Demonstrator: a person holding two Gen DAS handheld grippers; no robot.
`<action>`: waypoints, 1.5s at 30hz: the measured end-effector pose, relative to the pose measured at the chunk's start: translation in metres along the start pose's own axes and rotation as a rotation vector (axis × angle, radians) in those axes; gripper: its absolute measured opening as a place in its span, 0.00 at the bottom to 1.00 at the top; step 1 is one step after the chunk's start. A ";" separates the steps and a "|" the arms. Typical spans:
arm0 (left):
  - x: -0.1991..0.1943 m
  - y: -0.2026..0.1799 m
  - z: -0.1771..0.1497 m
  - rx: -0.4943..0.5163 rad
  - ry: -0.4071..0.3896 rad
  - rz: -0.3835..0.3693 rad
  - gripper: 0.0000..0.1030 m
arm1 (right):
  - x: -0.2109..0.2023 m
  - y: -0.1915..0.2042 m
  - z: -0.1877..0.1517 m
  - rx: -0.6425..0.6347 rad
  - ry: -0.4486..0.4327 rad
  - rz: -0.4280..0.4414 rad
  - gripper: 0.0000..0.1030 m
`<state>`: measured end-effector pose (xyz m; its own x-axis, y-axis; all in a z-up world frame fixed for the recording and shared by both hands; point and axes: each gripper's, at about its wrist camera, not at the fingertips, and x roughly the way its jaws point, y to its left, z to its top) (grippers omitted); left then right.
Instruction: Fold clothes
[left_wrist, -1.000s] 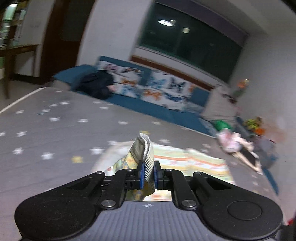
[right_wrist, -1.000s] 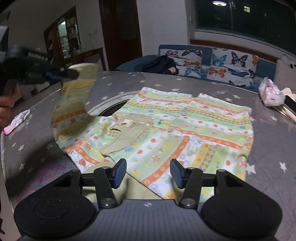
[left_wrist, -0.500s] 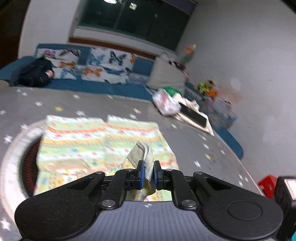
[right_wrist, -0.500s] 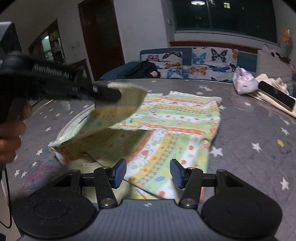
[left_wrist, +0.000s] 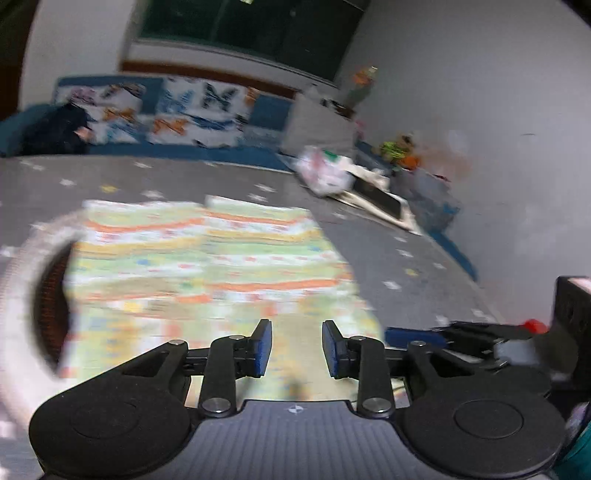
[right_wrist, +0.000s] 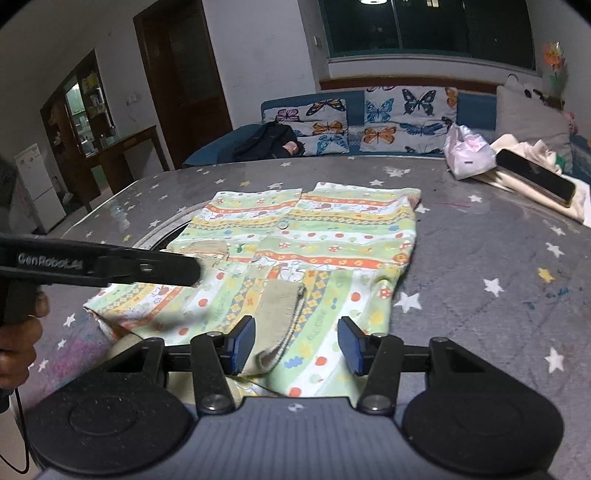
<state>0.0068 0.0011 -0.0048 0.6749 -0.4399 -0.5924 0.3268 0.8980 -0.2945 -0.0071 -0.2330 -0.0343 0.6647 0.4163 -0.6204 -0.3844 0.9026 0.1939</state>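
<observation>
We see the patterned shirt (right_wrist: 314, 251) lying flat on the grey, star-printed counter (right_wrist: 498, 295), with one sleeve laid across the lower front so that its beige cuff (right_wrist: 280, 299) rests near the middle of the cloth. We think the sleeve lies there because a fold inward makes the shirt narrower for the next fold. Our left tool (left_wrist: 297, 349) hovers just above the near part of the shirt, its jaws spread apart and empty; this view is blurred. Our right tool (right_wrist: 297, 345) is also released and holds nothing, low over the near edge, with the cuff between its blue pads (right_wrist: 245, 341) in the view. We judge that the other sleeve or the lower hem should be taken next.
</observation>
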 end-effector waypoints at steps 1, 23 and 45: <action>-0.004 0.008 -0.002 -0.003 -0.003 0.020 0.32 | 0.004 0.001 0.001 0.002 0.008 0.008 0.46; -0.033 0.073 -0.023 -0.062 0.018 0.104 0.45 | 0.037 0.033 0.030 -0.103 -0.032 -0.056 0.06; 0.032 0.089 0.002 -0.017 0.098 0.138 0.43 | 0.076 0.021 0.028 -0.127 0.077 -0.033 0.17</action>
<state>0.0585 0.0676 -0.0485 0.6448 -0.3119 -0.6978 0.2236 0.9500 -0.2180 0.0533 -0.1799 -0.0558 0.6293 0.3725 -0.6821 -0.4439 0.8927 0.0779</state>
